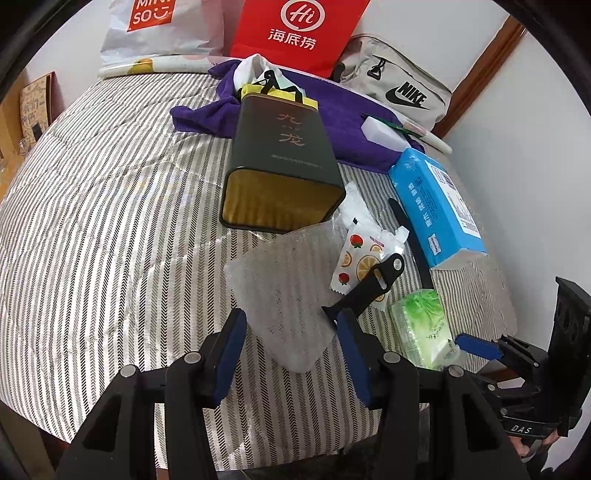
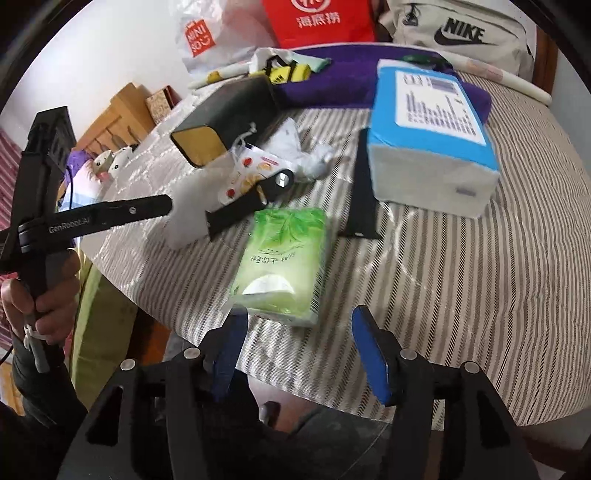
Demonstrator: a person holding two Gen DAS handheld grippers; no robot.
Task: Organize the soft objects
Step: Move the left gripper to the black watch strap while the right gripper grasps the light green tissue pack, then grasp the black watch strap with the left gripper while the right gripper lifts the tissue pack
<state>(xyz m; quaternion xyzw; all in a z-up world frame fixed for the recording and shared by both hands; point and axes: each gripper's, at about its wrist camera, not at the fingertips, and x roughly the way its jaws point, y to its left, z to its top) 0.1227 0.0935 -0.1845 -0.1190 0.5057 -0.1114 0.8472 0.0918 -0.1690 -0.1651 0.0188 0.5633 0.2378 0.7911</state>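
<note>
Bags lining the wall behind the dark tin (image 1: pixel 280 162): one white MINISO bag (image 1: pixel 155 26), one red Hi hotpot bag (image 1: pixel 295 33), one beige NIKE bag (image 1: pixel 399 88). The tin, lettered 九龙, is lying on a striped bedcover (image 1: pixel 110 206) with its gold end facing the camera. Below the tin the left gripper (image 1: pixel 291 325) is sitting wide open around a white foam sheet (image 1: pixel 273 295), pinching nothing. Right of the tin: one fruit-print pouch (image 1: pixel 360 258), one green tissue pack (image 2: pixel 284 258), one blue tissue pack (image 2: pixel 428 136). The right gripper (image 2: pixel 299 321) is gaping open just short of the green pack.
</note>
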